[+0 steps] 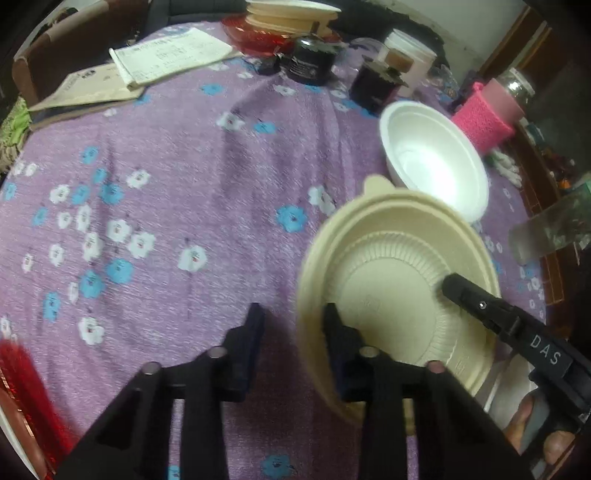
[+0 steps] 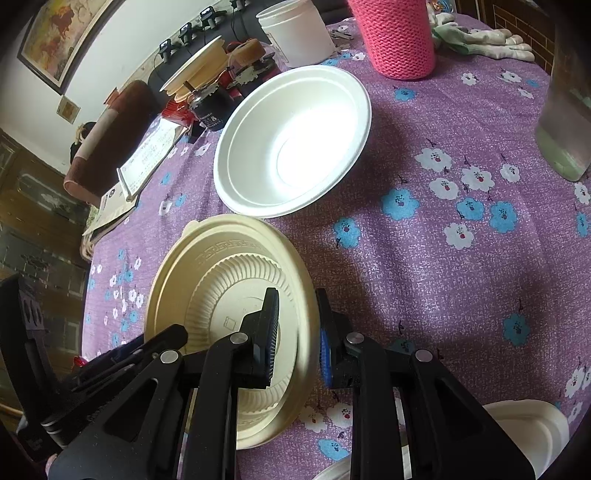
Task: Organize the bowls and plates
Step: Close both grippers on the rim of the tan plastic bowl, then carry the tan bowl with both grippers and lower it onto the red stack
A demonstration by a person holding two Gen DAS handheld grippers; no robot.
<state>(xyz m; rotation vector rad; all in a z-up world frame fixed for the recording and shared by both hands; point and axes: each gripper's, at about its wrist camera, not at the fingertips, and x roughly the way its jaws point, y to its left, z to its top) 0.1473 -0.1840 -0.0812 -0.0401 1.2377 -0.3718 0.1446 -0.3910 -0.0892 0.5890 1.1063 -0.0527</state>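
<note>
- Left wrist view: the left gripper (image 1: 291, 314) comes in at the plate's left edge. Its fingers are apart, one outside the rim and one inside. Cloth shows between the outer finger and the rim, so I judge it is lined up for a second hold, not yet pressing.
- The plate (image 1: 391, 266) is the thing being handled. It is round and cream-coloured, with a broad flat rim, a ring of fine ribs around a smooth middle, and a small tab on its far edge. It looks light and stiff, like pressed pulp. It sits low over the flowered purple tablecloth (image 1: 184, 166); whether it is fully lifted I cannot tell.
- The right gripper (image 2: 298, 328) is at the plate's right edge, fingers drawn together on the rim, one pad inside and one outside. This grip probably steadies the plate while the other hand arrives.
- Beyond the plate and slightly to its right, a white bowl (image 1: 436, 162) stands empty and upright, just beside the tab.
- Far beyond the plate, a stack (image 1: 291, 11) of similar cream plates rests on a red dish, probably where this one belongs.
</note>
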